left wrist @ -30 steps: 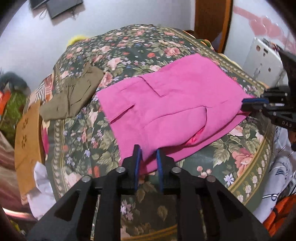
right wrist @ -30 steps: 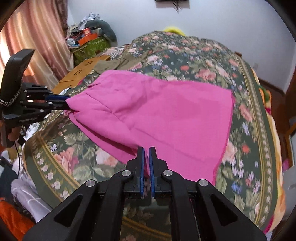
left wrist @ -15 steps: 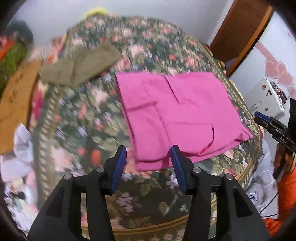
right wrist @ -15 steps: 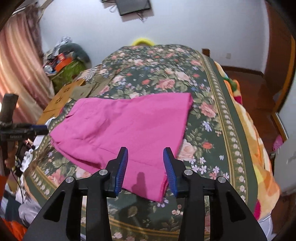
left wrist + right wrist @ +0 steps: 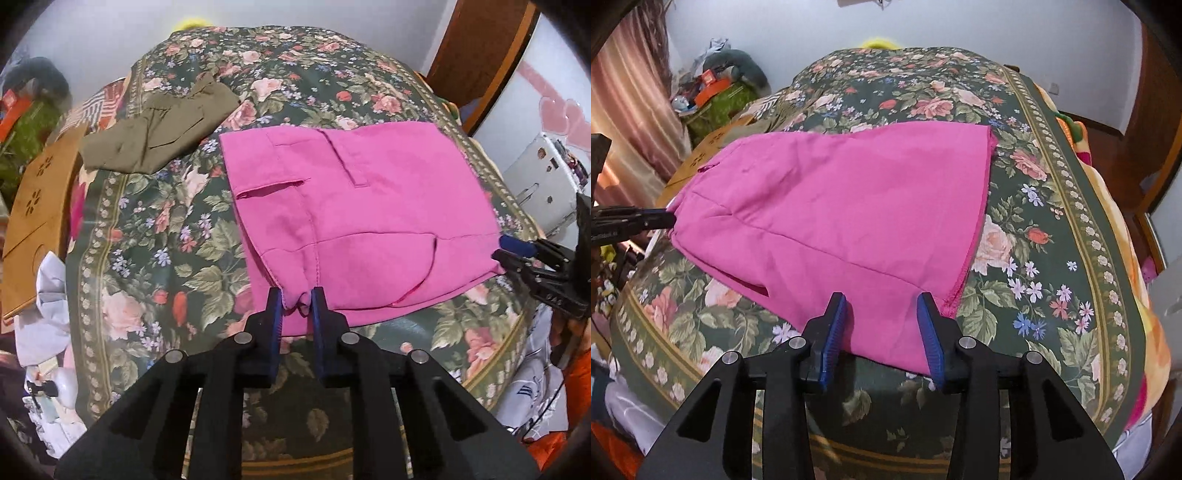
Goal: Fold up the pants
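Folded pink pants [image 5: 369, 206] lie flat on a floral bedspread [image 5: 166, 258]. In the left wrist view my left gripper [image 5: 296, 295] is at their near edge, its jaws closing on a small bunch of pink cloth that touches both pads. The right wrist view shows the same gripper [image 5: 670, 219] pinching the pants [image 5: 849, 203] at their left edge. My right gripper [image 5: 882, 299] stands open over the near hem corner, the cloth lying under and between its fingers, not pressed. From the left wrist view the right gripper [image 5: 500, 248] sits at the pants' right corner.
An olive garment [image 5: 155, 136] lies on the bed at the back left, next to a wooden board [image 5: 37, 206]. A white appliance [image 5: 543, 177] stands right of the bed. Clutter [image 5: 713, 85] and a curtain stand at the far left. The bed edge runs just below both grippers.
A second ago both grippers held the pants. Both then let go and the pants lay flat. Now the left gripper has closed on the near edge; the right has lowered, open, over the hem.
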